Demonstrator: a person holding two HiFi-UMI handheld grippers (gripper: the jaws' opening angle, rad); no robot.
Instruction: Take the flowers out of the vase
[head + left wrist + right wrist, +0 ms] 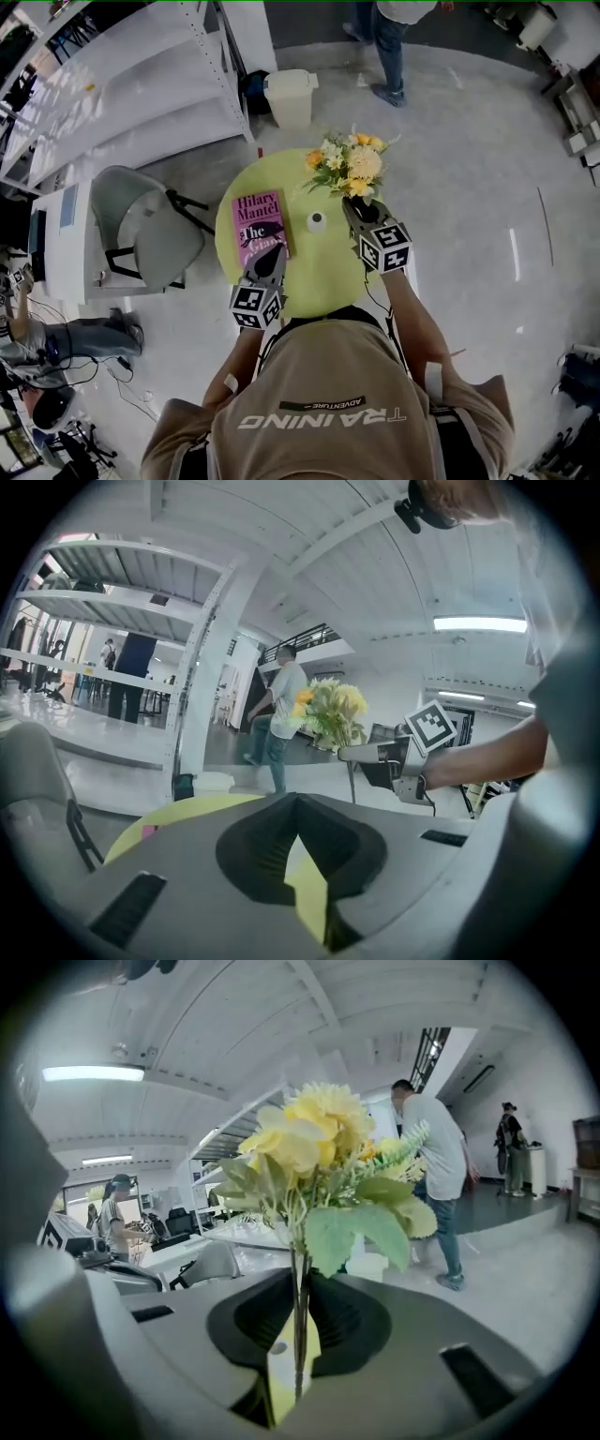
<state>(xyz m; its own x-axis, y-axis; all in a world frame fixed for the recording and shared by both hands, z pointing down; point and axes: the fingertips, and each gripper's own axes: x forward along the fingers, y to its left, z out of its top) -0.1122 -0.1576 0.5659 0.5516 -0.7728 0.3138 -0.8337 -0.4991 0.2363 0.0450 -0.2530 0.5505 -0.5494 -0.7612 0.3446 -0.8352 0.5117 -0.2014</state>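
A: Well, what is put at risk from here?

B: The flowers point(349, 167) are pinched only by their thin stems, between the nearly closed jaws of the right gripper point(354, 208), at about one o'clock on the round table point(323, 281). The heads are wide and top-heavy, so the bunch could be swung or twisted in that pinch. A single stem could also be lost if the grip is eased. The small white vase point(317, 221) is seen near the middle of the table, seemingly clear of the stems. It looks light and could be tipped if the stem ends are dragged across its rim.

A: And the left gripper point(270, 264)?

B: Its jaws are held slightly apart with nothing between them, at about seven o'clock, by the near edge of the book point(260, 228). The vase is not steadied by it.

A: How are the materials judged?

B: The petals are ruffled, in yellow, cream and orange, and the leaves are broad and soft. Whether they are real cannot be told. The stems are wiry and bundled. The table top is smooth, matte and lime-coloured, and the book is flat with a pink cover.
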